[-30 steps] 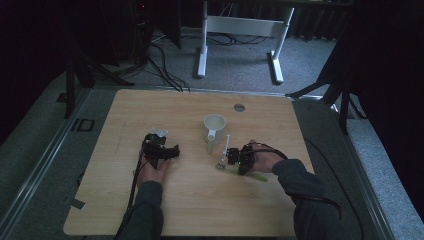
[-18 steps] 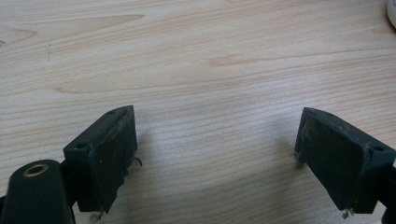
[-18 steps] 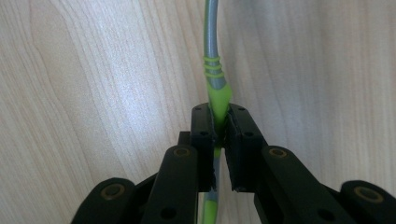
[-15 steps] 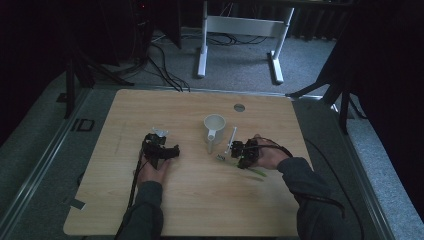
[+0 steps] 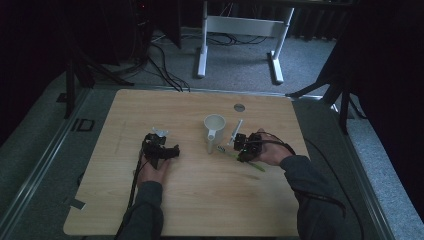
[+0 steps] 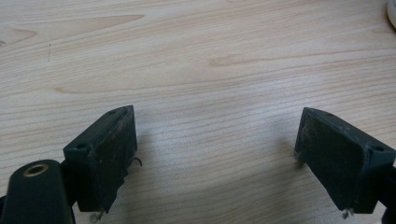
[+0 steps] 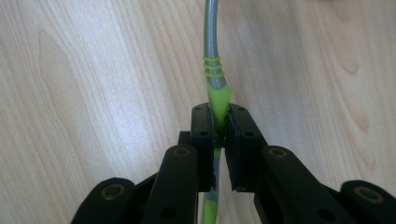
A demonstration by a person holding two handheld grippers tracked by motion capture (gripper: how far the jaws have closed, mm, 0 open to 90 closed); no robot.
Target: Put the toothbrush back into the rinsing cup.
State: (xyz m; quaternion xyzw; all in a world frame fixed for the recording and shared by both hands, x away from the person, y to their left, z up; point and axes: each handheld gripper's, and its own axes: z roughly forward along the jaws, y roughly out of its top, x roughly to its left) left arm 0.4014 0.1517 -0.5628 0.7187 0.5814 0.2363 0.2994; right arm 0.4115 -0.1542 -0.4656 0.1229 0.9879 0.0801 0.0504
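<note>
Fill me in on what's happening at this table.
A person works at a wooden table with a handheld gripper in each hand. The right gripper is shut on a green-and-grey utensil handle, held just right of a white mug; what kind of utensil it is cannot be told. The left gripper rests open on bare wood, holding nothing.

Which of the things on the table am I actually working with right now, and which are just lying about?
In the job:
- green-handled utensil, clamped in the right tongs
- white mug, just beside the right tongs

Lying about:
- thin white stick by the mug
- round grommet in the table
- left tongs, open on bare wood
</note>
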